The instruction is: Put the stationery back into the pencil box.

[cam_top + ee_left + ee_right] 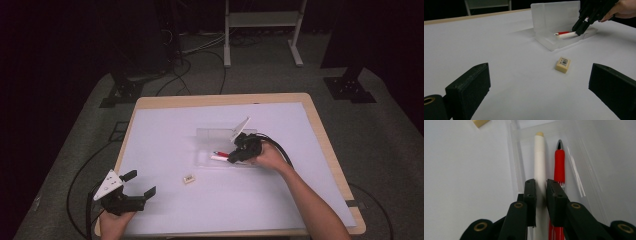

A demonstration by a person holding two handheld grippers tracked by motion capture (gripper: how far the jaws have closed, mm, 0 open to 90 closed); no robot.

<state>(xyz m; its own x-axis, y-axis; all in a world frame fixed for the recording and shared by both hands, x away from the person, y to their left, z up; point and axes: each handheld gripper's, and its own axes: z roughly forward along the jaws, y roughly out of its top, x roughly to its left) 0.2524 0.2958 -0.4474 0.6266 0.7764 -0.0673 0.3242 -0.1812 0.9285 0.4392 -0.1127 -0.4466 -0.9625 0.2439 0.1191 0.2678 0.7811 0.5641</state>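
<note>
A clear plastic pencil case (210, 134) lies open on the white table cover, its lid (554, 15) standing up. In its tray (576, 167) a white pen (539, 157) and a red pen (559, 162) lie side by side. My right gripper (541, 192) reaches down into the tray, and its two jaws are shut on the white pen (566, 35), pads against its sides. The red pen (220, 153) lies just beside the right jaw. My left gripper (137, 186) rests near the table's front left corner, open with nothing between its jaws (539, 85).
A small cream eraser (188, 178) with a barcode label (563, 64) lies on the cover between the left gripper and the case. The wooden table edge (327, 150) frames the white cover. Stands and cables sit on the floor beyond.
</note>
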